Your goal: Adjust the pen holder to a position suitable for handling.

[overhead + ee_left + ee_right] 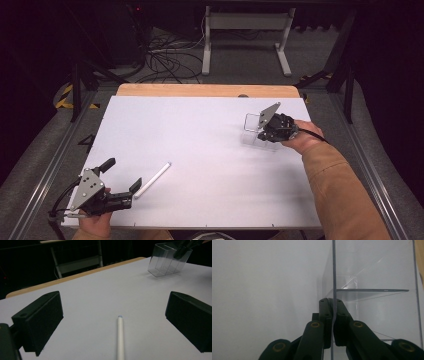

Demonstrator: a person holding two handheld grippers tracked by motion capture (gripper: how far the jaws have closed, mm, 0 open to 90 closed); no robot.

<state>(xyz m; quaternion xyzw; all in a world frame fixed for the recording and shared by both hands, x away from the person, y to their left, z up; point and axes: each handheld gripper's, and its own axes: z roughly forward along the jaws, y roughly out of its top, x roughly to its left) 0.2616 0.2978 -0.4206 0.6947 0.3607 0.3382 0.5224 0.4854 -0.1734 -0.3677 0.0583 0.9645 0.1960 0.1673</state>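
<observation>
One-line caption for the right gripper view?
Right gripper shut on a wall of the clear box on the white table.

A white tabletop is seen, edged at the far side by a light wooden strip. Grey carpeted floor is shown beyond and to both sides. A white-framed table base is placed at the far end, two legs on flat feet. Black cables are tangled on the floor left of it. Aluminium rails are run along both table sides. Black stand legs are set at the left and right, with yellow-black hazard tape near the left one. The surroundings are kept dark; only the table area is lit.
</observation>
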